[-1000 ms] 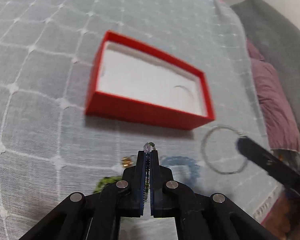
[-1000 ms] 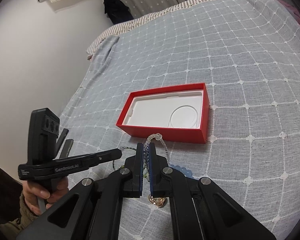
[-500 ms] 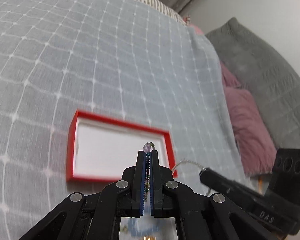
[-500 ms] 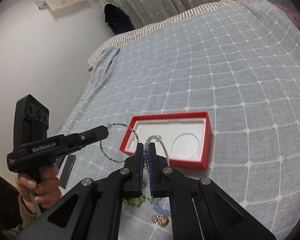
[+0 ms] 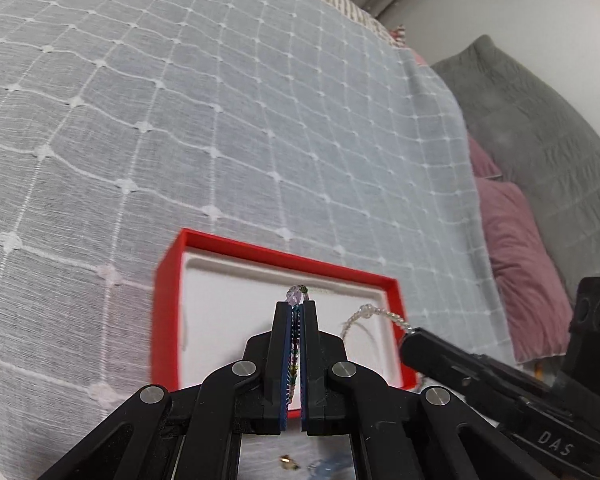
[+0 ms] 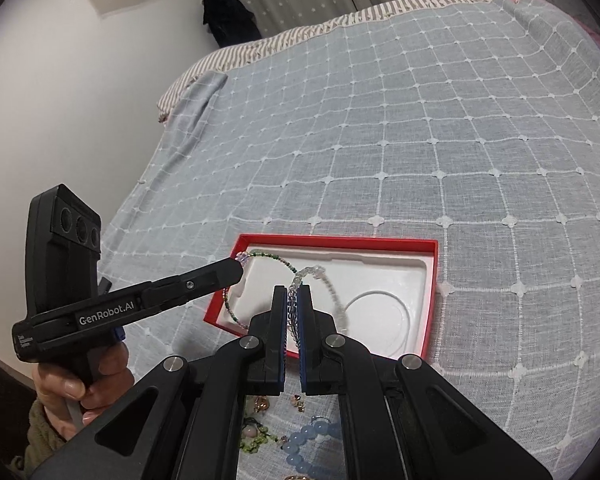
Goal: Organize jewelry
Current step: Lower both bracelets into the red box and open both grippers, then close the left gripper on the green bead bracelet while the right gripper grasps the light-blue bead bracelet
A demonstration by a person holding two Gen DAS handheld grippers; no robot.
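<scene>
A red box (image 5: pixel 278 254) with a white insert lies open on the grey bedspread. My left gripper (image 5: pixel 295 306) hovers over it, shut on a thin multi-coloured bead bracelet (image 5: pixel 297 292). The right wrist view shows that bracelet (image 6: pixel 270 257) hanging as a loop from the left gripper (image 6: pixel 234 273) over the left end of the box (image 6: pixel 340 239). My right gripper (image 6: pixel 294 291) is shut on a clear bead bracelet (image 6: pixel 329 285) above the box's middle. A thin white ring (image 6: pixel 380 312) lies inside the insert.
Loose jewelry lies on the bedspread under the right gripper: a blue bead bracelet (image 6: pixel 312 440), green beads (image 6: pixel 256 440) and small gold pieces (image 6: pixel 261 402). A hand (image 6: pixel 80 384) holds the left gripper's handle. Pink and grey pillows (image 5: pixel 512 248) lie to the right.
Both grippers have lifted off the bedspread and moved forward over the red box, each carrying its bracelet. The loose jewelry now lies behind and below them.
</scene>
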